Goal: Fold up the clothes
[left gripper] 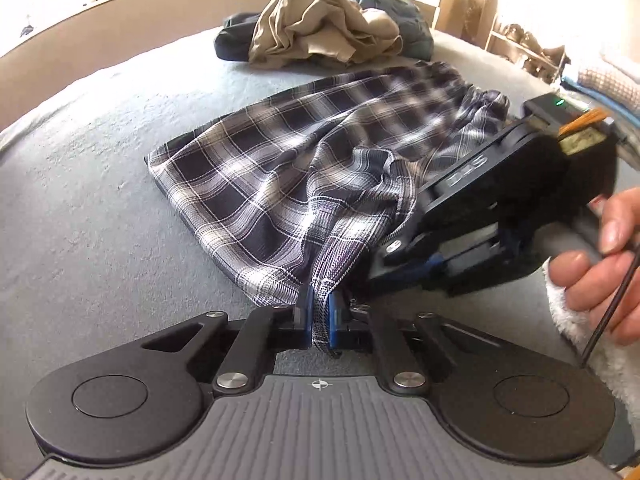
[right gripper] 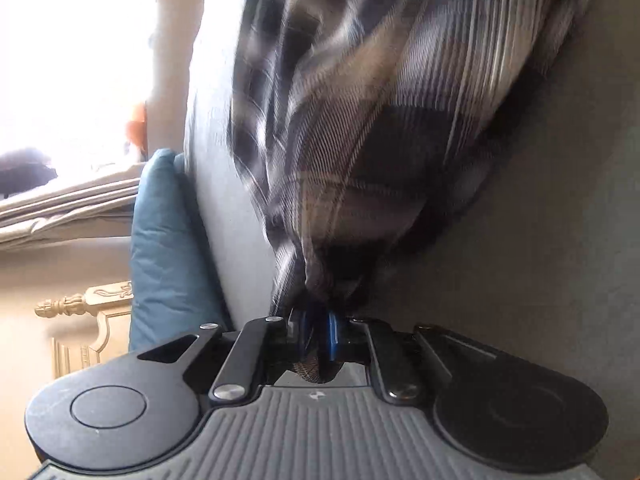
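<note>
Dark plaid shorts (left gripper: 280, 168) lie partly folded on the grey bed cover (left gripper: 100, 200). My left gripper (left gripper: 319, 312) is shut on a near corner of the plaid cloth, which runs between its blue pads. The right gripper's body (left gripper: 492, 204) lies turned on its side just right of the shorts, held by a hand (left gripper: 600, 256); its fingertips are hidden under the cloth in this view. In the right wrist view, the right gripper (right gripper: 318, 332) is shut on a bunched edge of the plaid shorts (right gripper: 380, 120), which hang up and away from it.
A heap of beige, blue and dark clothes (left gripper: 328, 28) sits at the far side of the bed. A white fluffy towel (left gripper: 592, 320) is at the right edge. A teal cushion (right gripper: 168, 248) and an ornate bed frame (right gripper: 92, 308) stand beside the mattress.
</note>
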A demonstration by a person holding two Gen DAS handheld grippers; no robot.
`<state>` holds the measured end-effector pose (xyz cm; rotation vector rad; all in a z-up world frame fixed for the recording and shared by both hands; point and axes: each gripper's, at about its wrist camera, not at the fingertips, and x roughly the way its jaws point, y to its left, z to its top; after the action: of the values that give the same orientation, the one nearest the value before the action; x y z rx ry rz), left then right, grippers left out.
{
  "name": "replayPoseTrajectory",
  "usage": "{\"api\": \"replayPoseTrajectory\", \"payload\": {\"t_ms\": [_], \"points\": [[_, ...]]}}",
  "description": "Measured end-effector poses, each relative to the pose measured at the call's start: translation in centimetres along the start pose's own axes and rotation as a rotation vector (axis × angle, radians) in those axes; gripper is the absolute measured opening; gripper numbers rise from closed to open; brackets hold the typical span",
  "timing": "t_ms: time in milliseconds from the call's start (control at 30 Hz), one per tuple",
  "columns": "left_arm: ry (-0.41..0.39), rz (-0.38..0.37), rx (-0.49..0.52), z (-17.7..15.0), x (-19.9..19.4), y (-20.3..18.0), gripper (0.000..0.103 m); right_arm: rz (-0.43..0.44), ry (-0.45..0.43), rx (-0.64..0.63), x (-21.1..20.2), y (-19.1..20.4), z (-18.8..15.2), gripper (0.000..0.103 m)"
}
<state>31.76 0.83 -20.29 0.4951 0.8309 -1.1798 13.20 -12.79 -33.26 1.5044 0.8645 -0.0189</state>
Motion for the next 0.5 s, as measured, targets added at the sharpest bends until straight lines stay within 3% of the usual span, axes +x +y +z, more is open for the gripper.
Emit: {"api": "replayPoseTrajectory", "payload": {"t_ms": [200,500], "points": [[0.009,0.010,-0.016,-0.5,0.0,0.4,0.003,0.046,-0.043,0.079,1.5,-0.5,0.2,0.011],[0.059,0.001,-0.064,-1.3,-0.2,1.0,0.007,-0.016,0.016,-0.025,-1.7,0.6,-0.9,0.013]]}}
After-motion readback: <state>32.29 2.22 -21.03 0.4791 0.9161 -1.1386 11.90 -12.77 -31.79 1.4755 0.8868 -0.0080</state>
